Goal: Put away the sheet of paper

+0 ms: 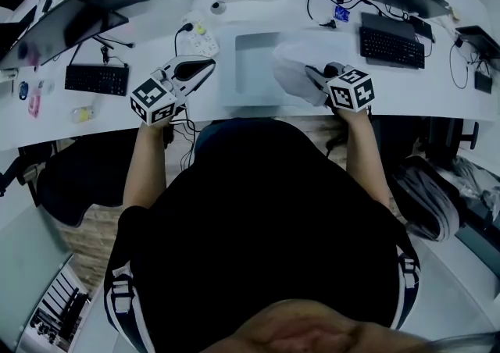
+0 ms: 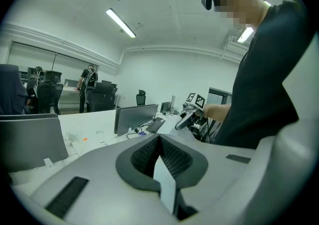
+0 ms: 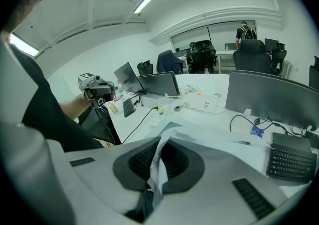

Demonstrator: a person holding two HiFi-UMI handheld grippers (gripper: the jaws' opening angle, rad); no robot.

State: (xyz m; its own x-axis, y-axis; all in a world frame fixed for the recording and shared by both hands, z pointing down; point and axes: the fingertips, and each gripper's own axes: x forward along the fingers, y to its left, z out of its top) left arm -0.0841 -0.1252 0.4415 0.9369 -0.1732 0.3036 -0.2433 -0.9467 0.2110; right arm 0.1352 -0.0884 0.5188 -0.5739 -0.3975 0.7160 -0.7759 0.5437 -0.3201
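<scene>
A person's black top (image 1: pixel 266 219) fills the foreground at a white desk (image 1: pixel 437 87). The crumpled sheet (image 1: pixel 291 62) sits over the desk at the person's 12 o'clock, one edge pinched in the fully closed right gripper (image 3: pixel 160 144). At the sheet's 9 o'clock, apart from it, the left gripper (image 1: pixel 207 66) has its jaws together around an unidentifiable pale strip (image 2: pixel 165 184). A keyboard (image 1: pixel 391 45) lies at 2 o'clock.

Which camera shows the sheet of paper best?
The right gripper view: the sheet of paper is close, its edge pinched by the shut right gripper. The head view shows it small and pale. The left gripper view barely shows it, far off.
</scene>
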